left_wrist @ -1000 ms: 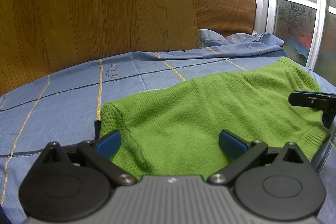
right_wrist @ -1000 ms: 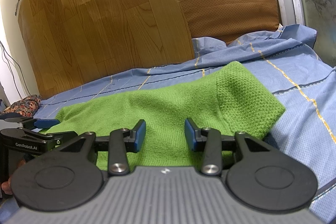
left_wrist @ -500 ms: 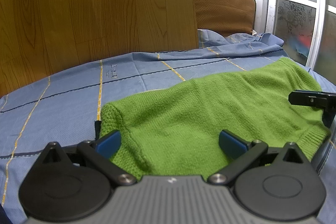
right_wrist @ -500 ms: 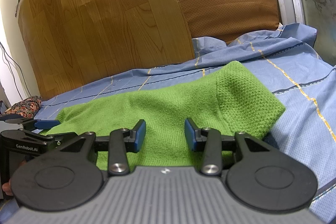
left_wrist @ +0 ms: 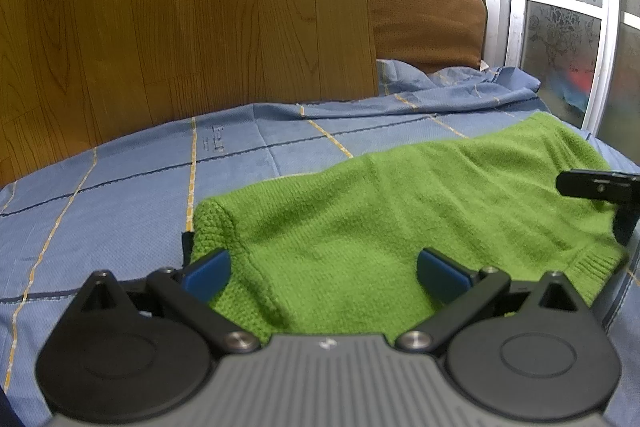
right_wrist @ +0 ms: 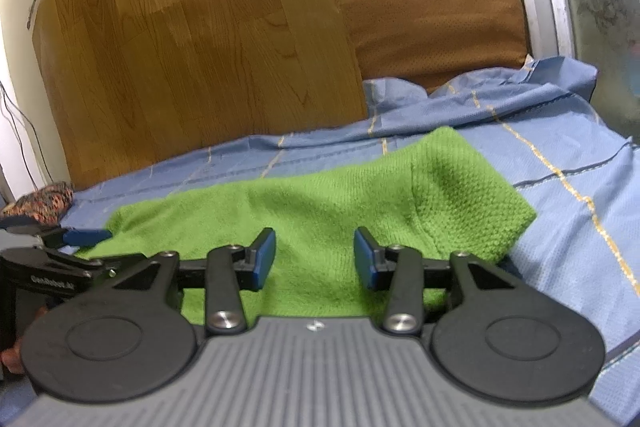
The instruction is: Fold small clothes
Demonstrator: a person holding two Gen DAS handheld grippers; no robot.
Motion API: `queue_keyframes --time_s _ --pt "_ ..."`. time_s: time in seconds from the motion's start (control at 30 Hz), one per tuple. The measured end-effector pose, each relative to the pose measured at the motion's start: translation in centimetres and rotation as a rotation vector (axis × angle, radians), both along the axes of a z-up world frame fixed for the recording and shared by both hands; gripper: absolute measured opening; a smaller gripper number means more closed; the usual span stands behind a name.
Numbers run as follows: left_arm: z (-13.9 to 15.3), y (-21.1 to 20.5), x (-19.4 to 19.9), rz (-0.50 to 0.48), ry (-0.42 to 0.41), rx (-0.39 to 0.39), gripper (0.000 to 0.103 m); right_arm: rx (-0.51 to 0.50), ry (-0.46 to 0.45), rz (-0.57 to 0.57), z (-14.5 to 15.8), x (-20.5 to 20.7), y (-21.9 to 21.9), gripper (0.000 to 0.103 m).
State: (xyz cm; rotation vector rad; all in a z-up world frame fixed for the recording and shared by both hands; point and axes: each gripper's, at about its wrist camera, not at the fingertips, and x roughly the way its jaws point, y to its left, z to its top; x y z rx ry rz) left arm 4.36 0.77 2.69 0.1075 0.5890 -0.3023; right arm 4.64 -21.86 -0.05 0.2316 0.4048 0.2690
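A green knitted sweater (left_wrist: pixel 400 227) lies spread on a bed covered by a blue sheet (left_wrist: pixel 120 187) with yellow and dark grid lines. In the left wrist view the sweater fills the lower centre and right of the frame, its ribbed hem (left_wrist: pixel 592 263) at lower right and a coarser-knit sleeve end (left_wrist: pixel 212 223) at centre left.

The left hand-held gripper (left_wrist: pixel 324 273) is released: its blue pads (left_wrist: pixel 206 273) stand wide apart above the knit, the garment lying between them with neither pad pressing on it.

In the right wrist view the sweater runs from lower left to centre right, a coarser-knit sleeve (right_wrist: pixel 468 195) ending at right of centre. The right hand-held gripper (right_wrist: pixel 315 259) is also released (its jaws have just been opening a little), with green knit visible in the gap and both pads clear of it. The left hand-held gripper appears at the far left edge of this view, low over the sweater's edge.

Behind the bed, a wood-grain board (right_wrist: pixel 192 47) occupies the upper left and a brown cushion (right_wrist: pixel 436 23) the upper right, with a frosted patterned window (left_wrist: pixel 560 39) at the right edge.
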Motion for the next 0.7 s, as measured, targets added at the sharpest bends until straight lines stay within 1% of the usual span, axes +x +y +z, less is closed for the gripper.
queue_keyframes --time_s 0.07,0.17,0.27,0.33,0.37,0.4,0.43,0.47,0.53,0.7 --pt "0.3 0.2 -0.3 -0.003 -0.019 -0.016 0.103 -0.006 -0.024 -0.020 0.7 -0.6 0.0 0.048" --pt "1.0 0.8 -0.8 -0.012 -0.055 -0.067 0.103 -0.025 -0.069 -0.024 1.8 -1.6 0.2 0.048" --pt "1.2 0.9 -0.7 -0.002 -0.064 -0.074 0.103 -0.068 -0.089 -0.008 2.3 -2.3 0.7 0.048" --pt "0.9 0.7 -0.3 0.007 -0.040 -0.053 0.103 -0.087 -0.061 0.005 1.8 -2.3 0.8 0.048" --pt "0.7 0.5 0.0 0.010 -0.025 -0.037 0.103 -0.103 -0.029 0.005 1.3 -2.0 0.8 0.047" --pt "0.5 0.3 0.1 0.013 -0.017 -0.021 0.103 -0.128 0.022 -0.008 0.6 -1.5 0.8 0.046" --pt "0.3 0.1 0.1 0.015 -0.010 -0.003 0.103 -0.155 0.093 -0.027 -0.5 -0.9 0.6 0.046" --pt "0.2 -0.1 0.1 0.014 -0.010 0.007 0.103 -0.144 0.075 -0.029 -0.8 -1.1 0.3 0.045" --pt "0.1 -0.1 0.0 0.014 -0.015 0.013 0.103 -0.123 0.076 -0.035 -0.9 -1.3 0.1 0.045" --pt "0.1 -0.1 0.0 0.014 -0.015 0.011 0.103 -0.131 0.070 -0.039 -0.8 -1.6 0.2 0.046"
